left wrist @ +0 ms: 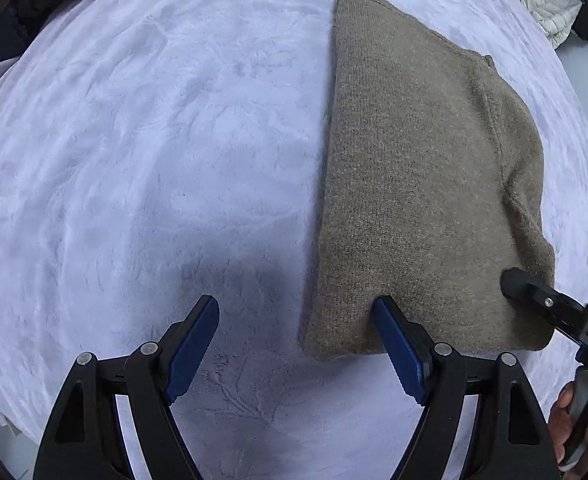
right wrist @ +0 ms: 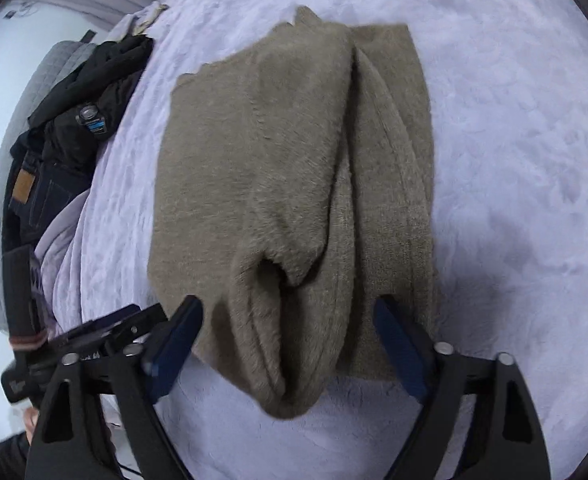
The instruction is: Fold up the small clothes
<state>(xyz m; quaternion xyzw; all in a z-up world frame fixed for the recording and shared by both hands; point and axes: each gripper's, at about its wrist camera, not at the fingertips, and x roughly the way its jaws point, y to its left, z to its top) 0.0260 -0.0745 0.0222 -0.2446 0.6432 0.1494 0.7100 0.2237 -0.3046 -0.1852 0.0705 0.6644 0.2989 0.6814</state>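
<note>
Olive-brown knitted garment (left wrist: pixel 422 184), one piece, folded into rough rectangle, laid flat on pale lilac plush blanket (left wrist: pixel 153 160). Fuzzy knit, ribbed band along one edge; loose sleeve fold seen bunched at near end in right wrist view. Two tongs counted, each with black arms and blue ridged pads. Left tongs (left wrist: pixel 296 322) held wide, nothing gripped, one pad over garment's near edge. Right tongs (right wrist: pixel 287 320) spread around bunched fold, pads not pressing. Dark clothes (right wrist: pixel 73 120) piled at blanket edge.
</note>
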